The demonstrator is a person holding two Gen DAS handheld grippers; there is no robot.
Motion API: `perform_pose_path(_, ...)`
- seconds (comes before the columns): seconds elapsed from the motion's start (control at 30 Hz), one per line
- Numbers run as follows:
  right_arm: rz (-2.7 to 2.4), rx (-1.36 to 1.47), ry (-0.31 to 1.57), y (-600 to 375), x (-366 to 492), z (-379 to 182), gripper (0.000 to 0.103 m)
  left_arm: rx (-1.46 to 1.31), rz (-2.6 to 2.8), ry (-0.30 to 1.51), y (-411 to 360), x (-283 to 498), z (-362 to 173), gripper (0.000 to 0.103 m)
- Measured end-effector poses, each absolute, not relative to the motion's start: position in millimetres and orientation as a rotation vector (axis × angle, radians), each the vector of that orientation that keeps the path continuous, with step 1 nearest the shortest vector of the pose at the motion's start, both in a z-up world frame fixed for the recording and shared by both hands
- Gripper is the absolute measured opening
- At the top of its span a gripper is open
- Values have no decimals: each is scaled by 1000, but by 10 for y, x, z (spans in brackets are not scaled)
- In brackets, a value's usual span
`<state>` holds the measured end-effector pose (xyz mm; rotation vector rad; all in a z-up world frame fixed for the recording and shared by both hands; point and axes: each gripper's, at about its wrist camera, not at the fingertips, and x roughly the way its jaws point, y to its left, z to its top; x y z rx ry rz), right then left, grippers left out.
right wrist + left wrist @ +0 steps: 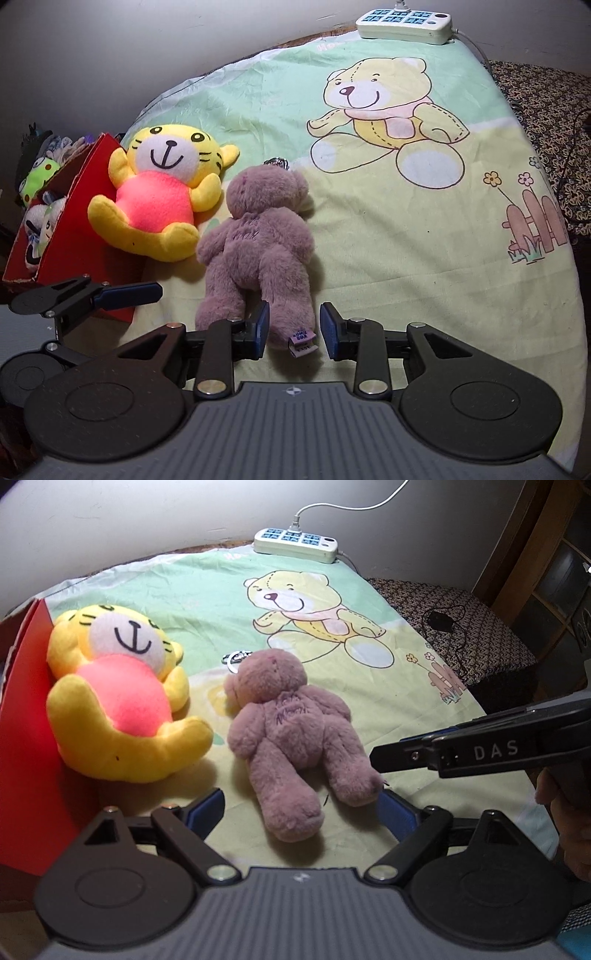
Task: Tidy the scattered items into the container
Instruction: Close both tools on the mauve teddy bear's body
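Your right gripper (pixel 293 326) stands partly open around one leg of the mauve plush bear (pixel 258 236). The left pad looks to brush the fur while the right pad stands clear, so nothing is clamped. No earlier view is given, so judge the grip by the gap alone. Before you close, push in deeper so the pads take the thick of the leg rather than the foot with its sewn label (pixel 304 341); a pinch that low would likely slip through the fur.

Your left gripper (pixel 303 808) is wide open and empty, its pads flanking the bear's legs from the near side without touching. In its view the right gripper comes in from three o'clock.

The bear lies face down on the cartoon-bear sheet (pixel 406 240), with a metal key clasp (pixel 276 162) at twelve o'clock of its head. The yellow tiger plush (pixel 162 195) lies at ten o'clock, against the red box (pixel 79 221), which already holds other toys. Lift the bear high enough to clear the tiger and the box wall.
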<state>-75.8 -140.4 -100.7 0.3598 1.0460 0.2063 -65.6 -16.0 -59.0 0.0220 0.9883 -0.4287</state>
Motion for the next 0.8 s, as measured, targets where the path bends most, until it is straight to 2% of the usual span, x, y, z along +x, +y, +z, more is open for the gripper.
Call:
perform_pose_path(0.23, 207, 489, 1044, -1452, -584, -1072, 39, -71, -399, 1039, -80, -420, -704, 91)
perform_pose_path(0.53, 258, 553, 1072, -1450, -300, -1229, 45, -64, -376, 1071, -173, -276, -819, 89)
perform_pose_path(0.7, 275, 549, 1091, -1436, -187, -1309, 52, -64, -372, 1104, -214, -173, -900, 82)
perform_pose_path(0.8, 273, 565, 1096, -1449, -164, -1340, 53, -62, -373, 1106, -228, -132, -896, 82)
